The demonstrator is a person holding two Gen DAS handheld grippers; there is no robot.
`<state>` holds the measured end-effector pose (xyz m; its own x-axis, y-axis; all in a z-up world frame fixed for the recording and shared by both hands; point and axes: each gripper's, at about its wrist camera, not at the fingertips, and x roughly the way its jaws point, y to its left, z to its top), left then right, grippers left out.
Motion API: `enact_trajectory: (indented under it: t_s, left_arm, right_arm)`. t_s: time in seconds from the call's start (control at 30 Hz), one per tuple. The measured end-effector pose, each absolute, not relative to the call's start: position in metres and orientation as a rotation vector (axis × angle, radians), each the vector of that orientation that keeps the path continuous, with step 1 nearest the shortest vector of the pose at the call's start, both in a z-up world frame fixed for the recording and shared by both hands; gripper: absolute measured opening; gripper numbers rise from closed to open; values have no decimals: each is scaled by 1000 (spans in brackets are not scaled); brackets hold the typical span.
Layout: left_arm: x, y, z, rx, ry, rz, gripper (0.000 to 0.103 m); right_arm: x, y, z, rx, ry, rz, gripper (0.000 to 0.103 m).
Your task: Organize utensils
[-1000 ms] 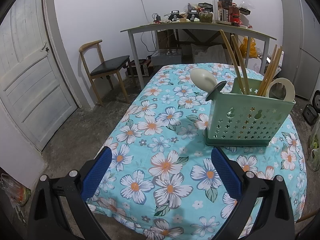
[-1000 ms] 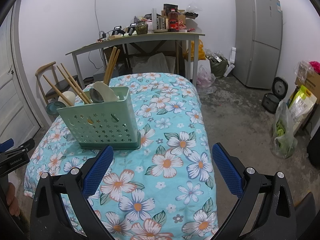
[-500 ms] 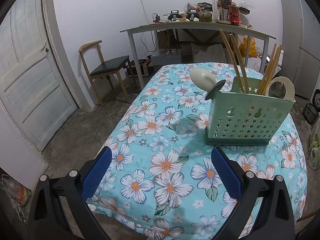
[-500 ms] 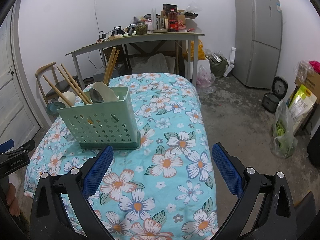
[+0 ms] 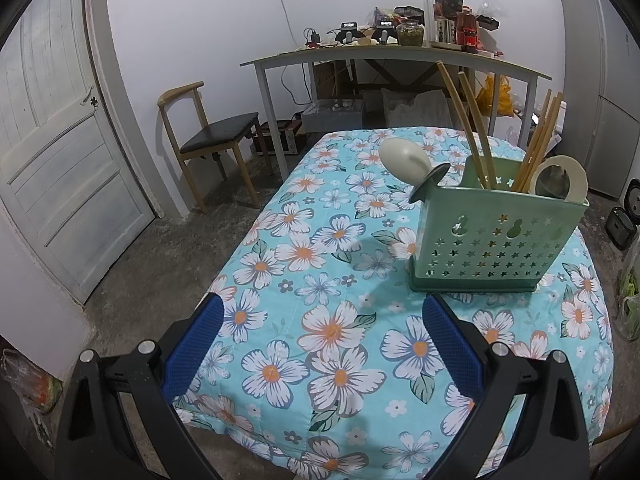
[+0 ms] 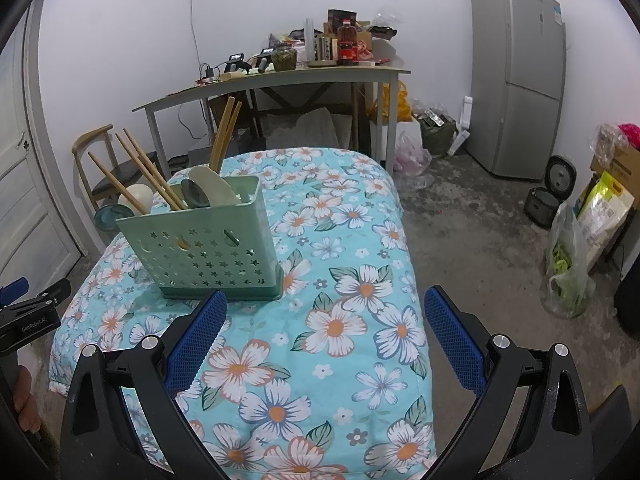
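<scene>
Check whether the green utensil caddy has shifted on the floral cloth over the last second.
No. The green utensil caddy sits on the same flowers of the floral cloth in both wrist views.

One green utensil holder (image 5: 496, 240) stands on the flowered worktop (image 5: 332, 332). In the holder: seven chopsticks (image 5: 466, 124) and four spoons (image 5: 402, 158).

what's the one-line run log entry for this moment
left hand-held gripper open, empty | right hand-held gripper open, empty | chopsticks, spoons in green utensil caddy | floral tablecloth otherwise bare
</scene>
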<state>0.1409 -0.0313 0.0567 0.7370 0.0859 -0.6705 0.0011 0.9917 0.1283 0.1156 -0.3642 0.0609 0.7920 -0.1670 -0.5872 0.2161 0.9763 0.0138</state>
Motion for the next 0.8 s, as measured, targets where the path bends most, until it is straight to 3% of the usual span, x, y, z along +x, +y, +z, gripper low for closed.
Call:
enact_trajectory:
  t_s: [0.8]
  left_arm:
    - [142, -33, 57, 125, 744, 47, 97]
  right_arm:
    - [115, -364, 60, 83, 623, -208, 95]
